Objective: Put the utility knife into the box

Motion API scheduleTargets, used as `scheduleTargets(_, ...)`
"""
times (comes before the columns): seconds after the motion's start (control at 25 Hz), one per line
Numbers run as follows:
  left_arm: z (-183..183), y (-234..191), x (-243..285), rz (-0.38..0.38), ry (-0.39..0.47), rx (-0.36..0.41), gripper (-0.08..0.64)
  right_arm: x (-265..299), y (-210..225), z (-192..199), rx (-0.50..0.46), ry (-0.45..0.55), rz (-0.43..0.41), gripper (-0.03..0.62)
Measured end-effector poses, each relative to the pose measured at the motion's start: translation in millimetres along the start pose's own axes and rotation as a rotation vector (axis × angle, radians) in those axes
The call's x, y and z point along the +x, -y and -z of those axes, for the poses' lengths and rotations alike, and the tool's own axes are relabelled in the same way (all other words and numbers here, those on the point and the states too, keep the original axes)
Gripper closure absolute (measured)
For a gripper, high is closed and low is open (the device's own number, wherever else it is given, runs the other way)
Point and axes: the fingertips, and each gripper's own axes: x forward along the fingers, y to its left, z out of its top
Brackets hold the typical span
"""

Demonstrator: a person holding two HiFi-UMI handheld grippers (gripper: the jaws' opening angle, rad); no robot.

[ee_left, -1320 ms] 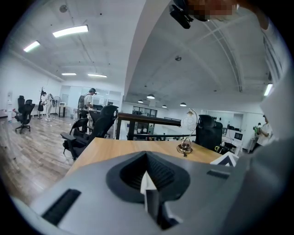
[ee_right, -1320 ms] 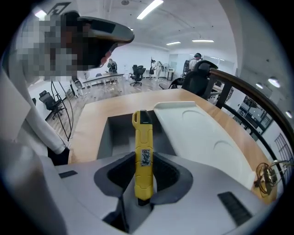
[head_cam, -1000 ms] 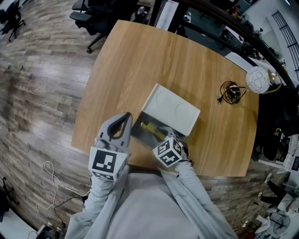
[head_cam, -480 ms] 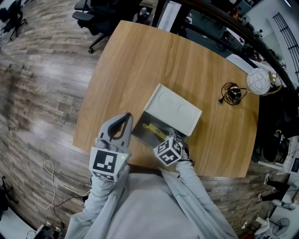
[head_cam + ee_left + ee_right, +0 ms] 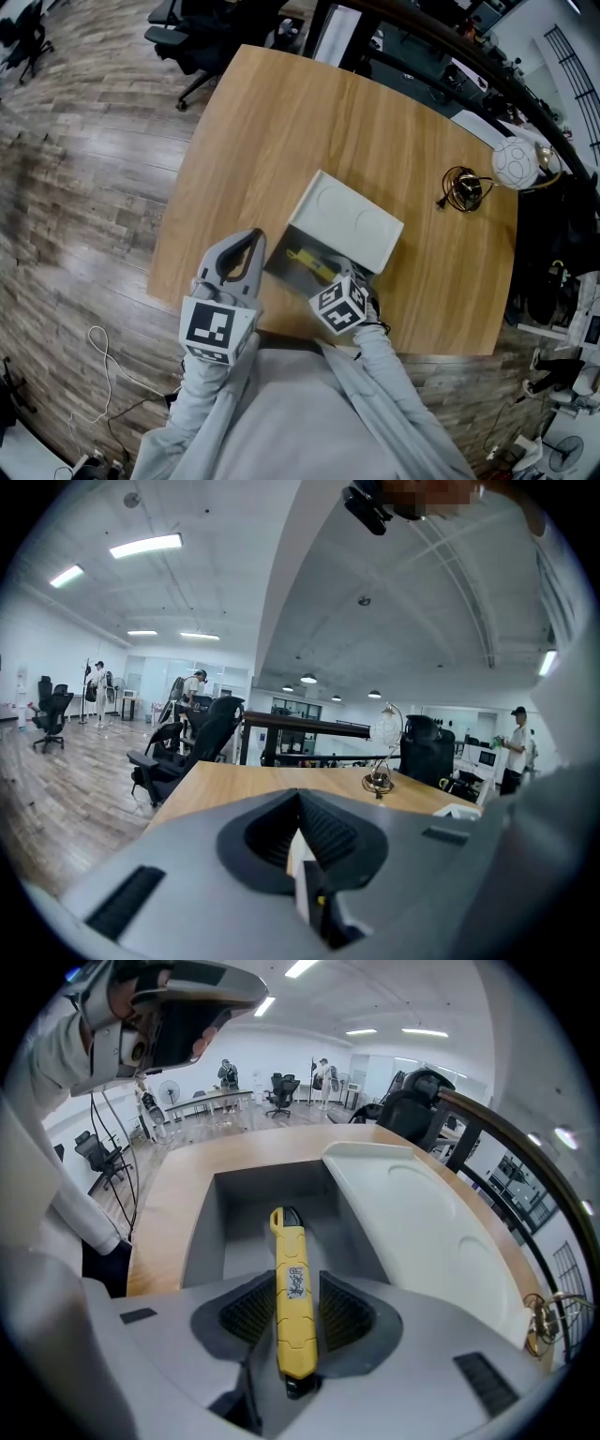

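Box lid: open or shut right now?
Open. The white lid is swung back off the box, baring its grey inside; the yellow utility knife reaches into it.

One utility knife (image 5: 292,1307), one box (image 5: 202,1232) and one table (image 5: 281,122) are counted — besides these, one coiled cable (image 5: 463,187) and one white ball (image 5: 516,162) are seen.

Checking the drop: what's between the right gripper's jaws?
The yellow utility knife, tip over the open box; the jaws of the right gripper have just been opening. Right gripper view shows it.
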Motion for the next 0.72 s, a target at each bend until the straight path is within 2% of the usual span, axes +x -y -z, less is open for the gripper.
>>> scheduleTargets(0.48,-10,-1,-1,0.008,0.018,0.017,0.540,-27,10,-28,0.088,0.130,0.037,0.445)
scheduleTargets(0.72,-22,6,3,0.032,0.041,0.037,0.540,-59,25,-41,0.150,0.222,0.100,0.445)
